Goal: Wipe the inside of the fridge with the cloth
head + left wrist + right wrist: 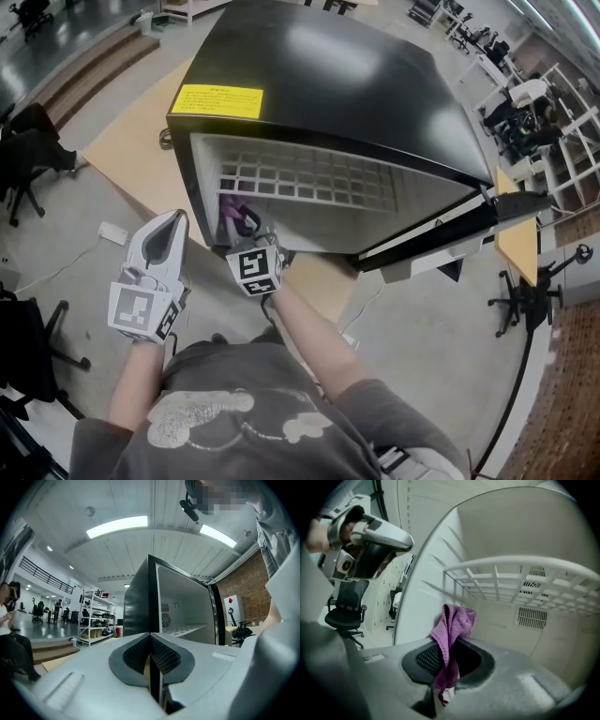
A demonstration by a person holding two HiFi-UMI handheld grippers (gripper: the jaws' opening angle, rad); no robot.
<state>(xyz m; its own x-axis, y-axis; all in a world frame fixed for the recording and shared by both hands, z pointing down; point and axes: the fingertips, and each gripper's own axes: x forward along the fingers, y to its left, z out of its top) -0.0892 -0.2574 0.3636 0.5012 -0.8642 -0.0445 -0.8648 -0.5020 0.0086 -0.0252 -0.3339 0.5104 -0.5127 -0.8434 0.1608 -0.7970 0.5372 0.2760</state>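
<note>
Fridge: black fridge (319,84) on a light wooden platform (131,141); yellow label (217,99) on its top near the left front corner. Door (450,230) swung open to the right, white interior exposed.
Shelf: white wire shelf (309,178) spans the inside, above the right gripper.
Cloth: purple cloth (452,625) is pinched between the right gripper's jaws. Its free end stands up past the tips, inside the fridge at the lower left, close to the left inner wall.
Right gripper: right gripper (445,660) reaches into the fridge opening under the shelf; jaws closed on the cloth.
Left gripper: left gripper (151,656) is held outside the fridge, near its front left corner. Jaws are pressed together with nothing between them; it touches neither fridge nor cloth.
Head view check: left gripper (173,220) sits left of right gripper (246,225), cloth (232,208) just inside the opening.
</note>
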